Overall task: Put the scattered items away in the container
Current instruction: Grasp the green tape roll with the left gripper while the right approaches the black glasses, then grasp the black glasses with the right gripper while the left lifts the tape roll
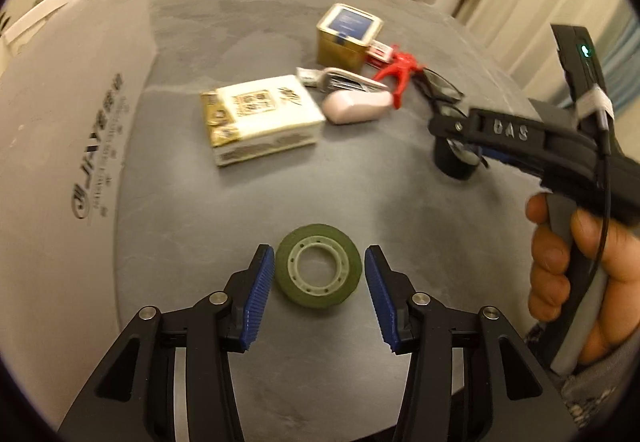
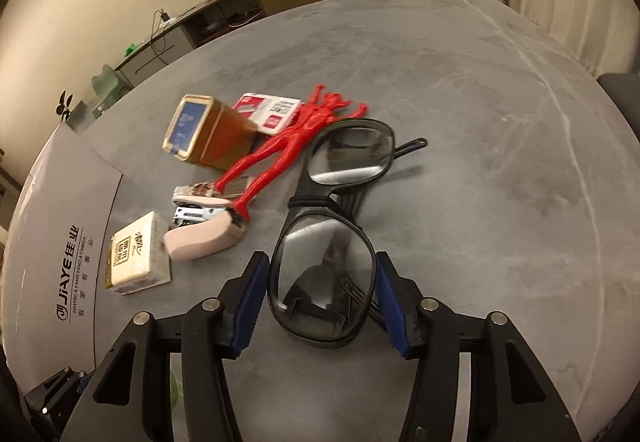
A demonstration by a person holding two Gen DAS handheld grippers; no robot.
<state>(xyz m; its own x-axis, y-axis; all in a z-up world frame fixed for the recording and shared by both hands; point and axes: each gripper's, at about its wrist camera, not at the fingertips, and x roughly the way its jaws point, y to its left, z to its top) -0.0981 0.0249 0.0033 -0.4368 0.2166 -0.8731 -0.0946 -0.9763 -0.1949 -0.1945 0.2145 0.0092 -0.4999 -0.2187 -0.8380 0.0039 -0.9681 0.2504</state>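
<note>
Our left hand-held gripper (image 1: 319, 296) straddles the tape (image 1: 318, 271), jaws wide; the right (image 2: 319, 290) brackets the glasses (image 2: 332, 238), unclamped. Squeezing the lens could twist them loose.

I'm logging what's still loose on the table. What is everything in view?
tape roll: 1, green, near table edge, between the left gripper's pads, a gap on each side
glasses: 1, black frame, one lens between the right gripper's pads
stapler: 1, pink, beside the tissue pack
tissue pack: 1, white and gold, mid-table
tin: 1, gold with blue lid, far side
figure: 1, red, leaning between tin and glasses
card box: 1, red and white, behind the tin
container: 1, grey, left of the table
table: 1, grey
left gripper: black, blue pads, open
right gripper: black, blue pads
hand: 1, holding the right gripper's handle
</note>
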